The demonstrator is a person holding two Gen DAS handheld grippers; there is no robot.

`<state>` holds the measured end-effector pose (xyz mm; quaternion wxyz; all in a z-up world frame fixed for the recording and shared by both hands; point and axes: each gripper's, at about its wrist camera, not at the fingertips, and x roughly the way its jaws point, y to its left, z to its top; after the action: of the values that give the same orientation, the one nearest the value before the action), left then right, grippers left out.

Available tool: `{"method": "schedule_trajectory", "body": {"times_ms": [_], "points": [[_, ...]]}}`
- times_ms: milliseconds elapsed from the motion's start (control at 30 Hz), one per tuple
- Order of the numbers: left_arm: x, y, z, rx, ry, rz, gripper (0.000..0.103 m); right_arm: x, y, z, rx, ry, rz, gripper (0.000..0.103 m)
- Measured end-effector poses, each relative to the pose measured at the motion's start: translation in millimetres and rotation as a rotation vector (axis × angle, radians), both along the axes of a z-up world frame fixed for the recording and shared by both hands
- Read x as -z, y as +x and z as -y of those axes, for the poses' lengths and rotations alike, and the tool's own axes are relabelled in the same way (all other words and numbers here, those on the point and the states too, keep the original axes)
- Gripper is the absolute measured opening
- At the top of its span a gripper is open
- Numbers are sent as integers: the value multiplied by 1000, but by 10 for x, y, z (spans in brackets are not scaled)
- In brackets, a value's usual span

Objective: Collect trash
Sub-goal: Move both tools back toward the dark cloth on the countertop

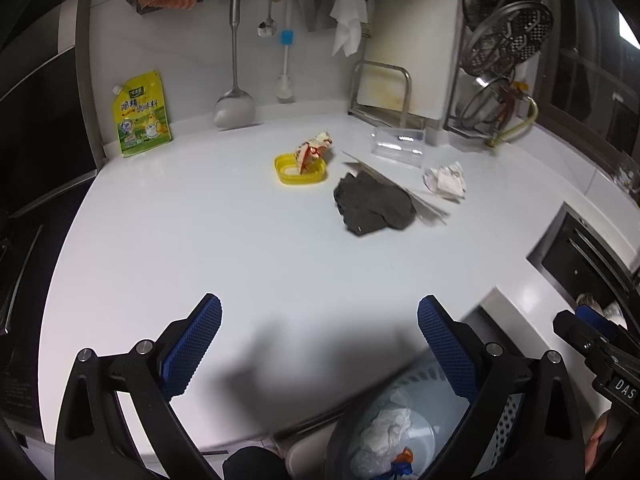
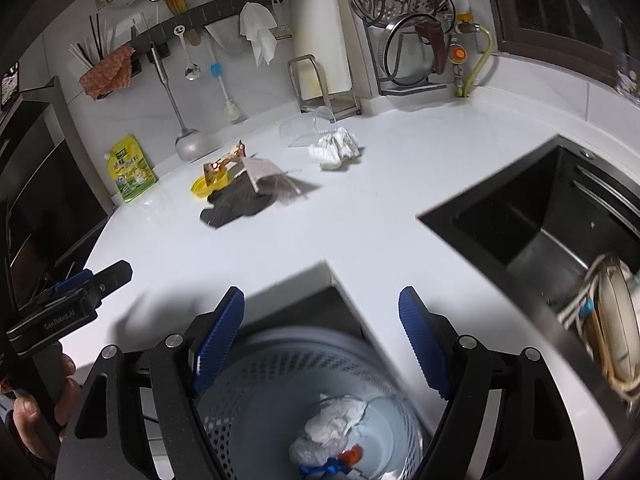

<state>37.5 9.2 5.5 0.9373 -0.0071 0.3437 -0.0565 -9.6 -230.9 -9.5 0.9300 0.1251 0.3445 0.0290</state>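
Note:
Trash lies on the white counter (image 1: 200, 240): a dark grey rag (image 1: 372, 208), a flat card sheet (image 1: 400, 192), a crumpled white paper (image 1: 446, 180), a clear plastic cup (image 1: 398, 145), a yellow lid (image 1: 300, 170) and a crumpled snack wrapper (image 1: 314, 148). The same rag (image 2: 236, 204), paper (image 2: 336, 146) and wrapper (image 2: 224, 162) appear in the right wrist view. A pale blue perforated bin (image 2: 304, 384) below the counter edge holds white crumpled trash (image 2: 336, 424). My left gripper (image 1: 320, 344) is open and empty over the counter front. My right gripper (image 2: 320, 340) is open and empty above the bin.
A black sink (image 2: 540, 232) with dishes is sunk in at the right. A yellow seasoning pouch (image 1: 142, 116) leans on the back wall, under hanging utensils (image 1: 234, 60). A dish rack (image 1: 500, 52) with steel lids stands at the back right. A hand (image 2: 40, 400) holds the left gripper.

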Motion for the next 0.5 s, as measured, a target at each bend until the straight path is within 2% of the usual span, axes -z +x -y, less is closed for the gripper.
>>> {"method": "schedule_trajectory", "body": {"times_ms": [300, 500], "points": [[-46, 511, 93, -41, 19, -7, 97, -81, 615, 135, -16, -32, -10, 76], [-5, 748, 145, -49, 29, -19, 97, -111, 1115, 283, -23, -2, -19, 76]]}}
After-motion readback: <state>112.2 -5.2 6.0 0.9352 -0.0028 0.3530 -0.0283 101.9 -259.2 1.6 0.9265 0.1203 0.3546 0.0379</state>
